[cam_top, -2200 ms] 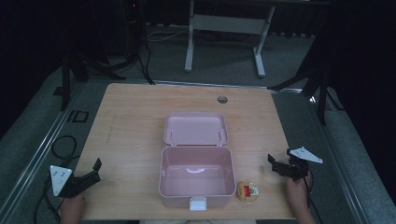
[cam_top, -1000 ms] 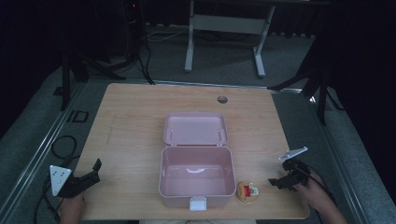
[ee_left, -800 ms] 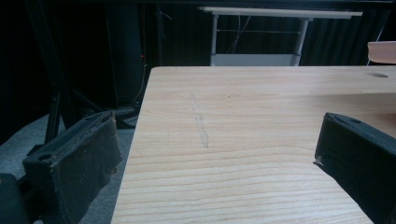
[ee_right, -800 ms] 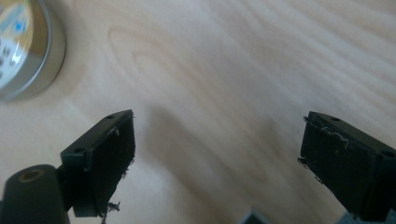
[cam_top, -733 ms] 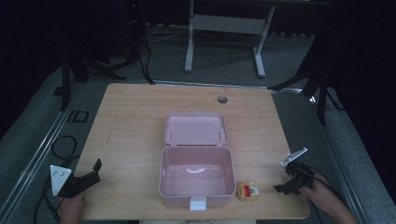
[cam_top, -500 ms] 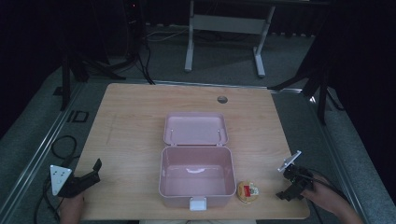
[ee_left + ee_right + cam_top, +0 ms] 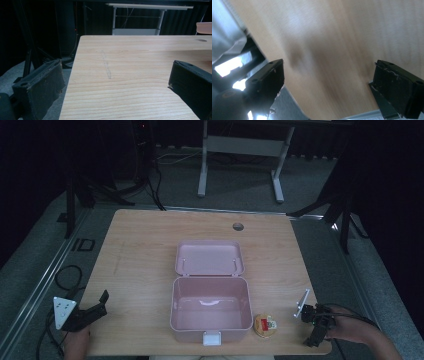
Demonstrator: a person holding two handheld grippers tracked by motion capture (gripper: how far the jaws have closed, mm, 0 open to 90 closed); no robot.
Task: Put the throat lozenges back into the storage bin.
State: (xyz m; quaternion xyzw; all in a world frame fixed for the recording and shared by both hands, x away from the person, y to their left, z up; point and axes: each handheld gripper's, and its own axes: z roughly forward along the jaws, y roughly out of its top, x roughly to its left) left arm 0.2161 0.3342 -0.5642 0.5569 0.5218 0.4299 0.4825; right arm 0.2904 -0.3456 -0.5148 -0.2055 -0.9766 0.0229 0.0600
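Item one: a pale wooden table [image 7: 140, 265] with a round cable hole near its far edge, carrying everything listed here. Item two: a pink plastic lunch box [image 7: 211, 305], hinged lid laid open flat on the far side, white latch at the near wall, its tub bare except for a moulded ridge on the floor; it sits at the table's middle, towards my edge. Item three: a small round snack pack with a yellow rim and a red-and-white label [image 7: 265, 325], lying flat on the wood just beside the box's near right corner, apart from it. Item four: my right tool [image 7: 314, 338], black, at the near right corner of the table, both jaws spread wide and nothing between them; its own view is blurred and shows only wood and the table's edge. Item five: my left tool [image 7: 95, 307], black with a grey three-cornered plate, at the near left edge, jaws likewise wide apart and empty, looking along bare wood. Governing relation: the snack pack lies to the left of my right tool, near it, with open table between, and the box stands beyond the pack in that same direction. Being round, the pack offers no long axis to line up on. My right hand is much the nearer; the left has the whole box in its way.
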